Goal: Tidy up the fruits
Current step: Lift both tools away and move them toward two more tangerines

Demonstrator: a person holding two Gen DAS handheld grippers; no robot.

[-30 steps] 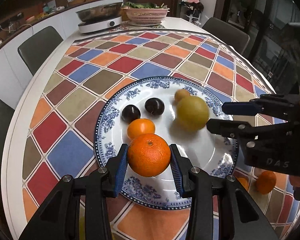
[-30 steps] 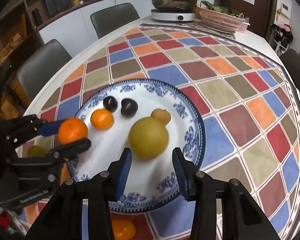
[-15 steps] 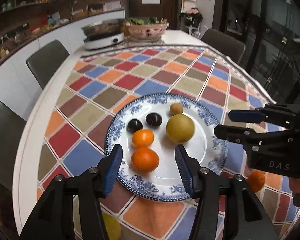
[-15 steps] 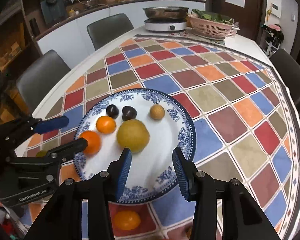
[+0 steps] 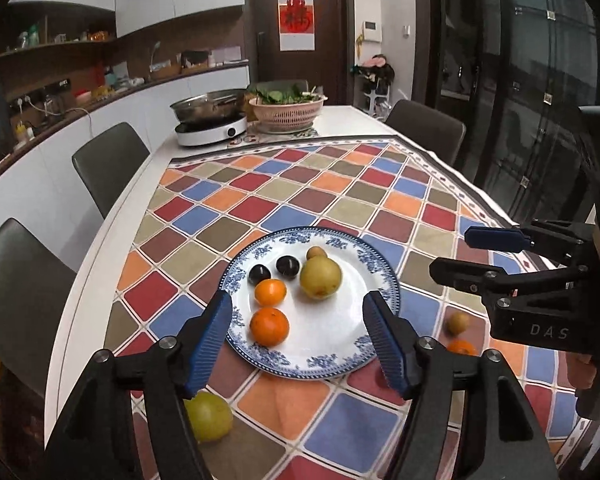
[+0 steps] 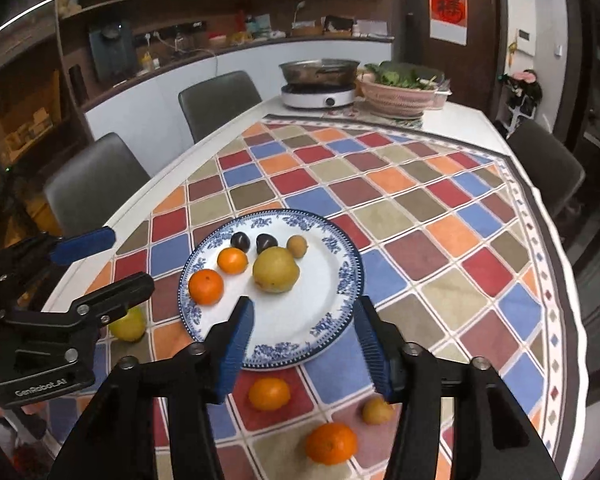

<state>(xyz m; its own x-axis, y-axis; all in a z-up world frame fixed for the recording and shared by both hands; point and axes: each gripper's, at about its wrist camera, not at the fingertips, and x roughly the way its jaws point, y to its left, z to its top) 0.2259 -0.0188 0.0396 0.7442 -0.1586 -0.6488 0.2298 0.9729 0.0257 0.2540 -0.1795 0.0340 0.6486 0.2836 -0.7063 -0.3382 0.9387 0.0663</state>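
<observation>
A blue-and-white plate sits on the checkered cloth. It holds a large orange, a smaller orange, two dark plums, a yellow pear and a small brown fruit. My left gripper is open and empty above the plate's near edge. My right gripper is open and empty too. Loose fruit lies off the plate: a green-yellow fruit, two oranges and a small brown fruit.
A hot pot on a white cooker and a pink basket of greens stand at the table's far end. Grey chairs line the left side, one the far right. The white table edge runs close on the left.
My left gripper let go of the large orange, which now rests on the plate, and opened wide. Both grippers pulled back and up from the plate.
</observation>
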